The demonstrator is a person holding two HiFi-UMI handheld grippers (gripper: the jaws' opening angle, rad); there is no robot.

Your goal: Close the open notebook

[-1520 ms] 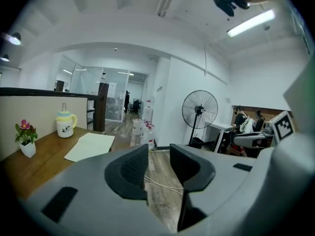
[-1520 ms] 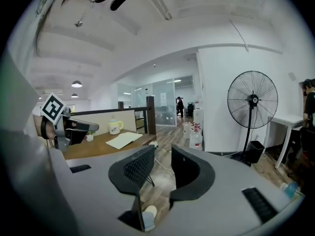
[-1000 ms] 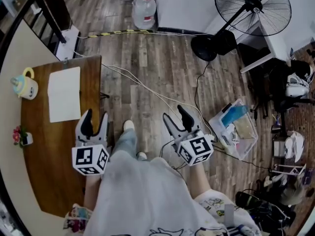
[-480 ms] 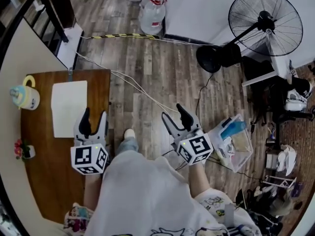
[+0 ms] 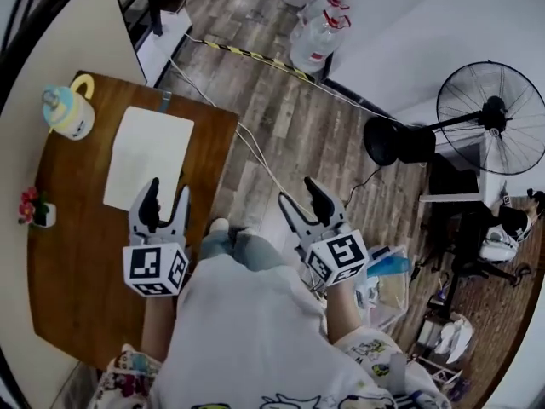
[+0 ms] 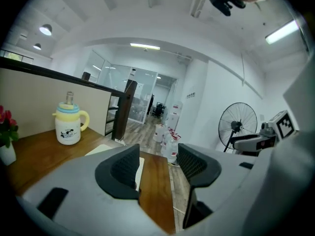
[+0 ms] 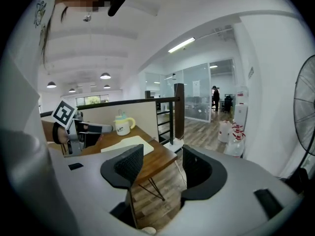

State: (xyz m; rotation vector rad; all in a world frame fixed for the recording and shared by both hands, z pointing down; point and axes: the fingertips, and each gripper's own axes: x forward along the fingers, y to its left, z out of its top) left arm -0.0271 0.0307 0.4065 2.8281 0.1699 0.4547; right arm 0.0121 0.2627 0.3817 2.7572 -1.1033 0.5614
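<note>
Head cam: steep down over desk (image 5: 81,271). Gripper cams: low, near-level, facing desk; all 3 share notebook (image 5: 149,156), mug (image 5: 68,112).

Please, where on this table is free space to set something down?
The near half of the table is bare wood, between the flower pot, the left gripper and the near edge. The far end is crowded with the mug and the notebook.

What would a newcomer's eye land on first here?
Two grey tongs with marker cubes, held by a person: the left tongs hang open over the wooden table, the right tongs open over the floor. Just beyond the left tongs lies the white notebook, with a yellow-handled mug at the table's far corner. A big standing fan is off to the right.
</note>
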